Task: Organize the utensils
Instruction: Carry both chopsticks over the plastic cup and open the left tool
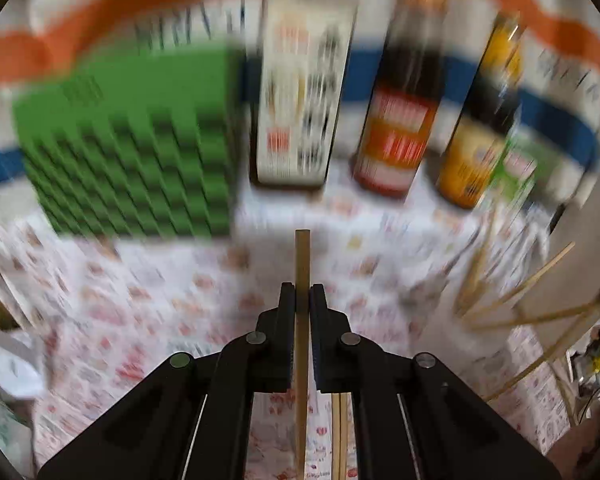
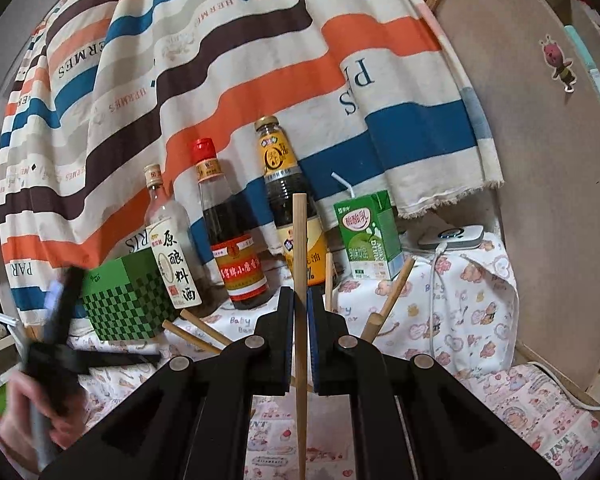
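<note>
While your left gripper (image 1: 302, 292) pinches one chopstick (image 1: 302, 256) upright, your right gripper (image 2: 300, 296) clamps a second chopstick (image 2: 300, 240), likely to pair them; loose chopsticks (image 2: 392, 296) remain.

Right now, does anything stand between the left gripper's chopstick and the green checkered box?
Nothing visible does. The left gripper is shut on a chopstick, and only bare patterned cloth lies between it and the green checkered box. The bottles stand to the box's right.

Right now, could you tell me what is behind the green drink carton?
Behind the green drink carton hangs the striped cloth; a white device lies beside it. The carton covers whatever stands directly behind its base.
</note>
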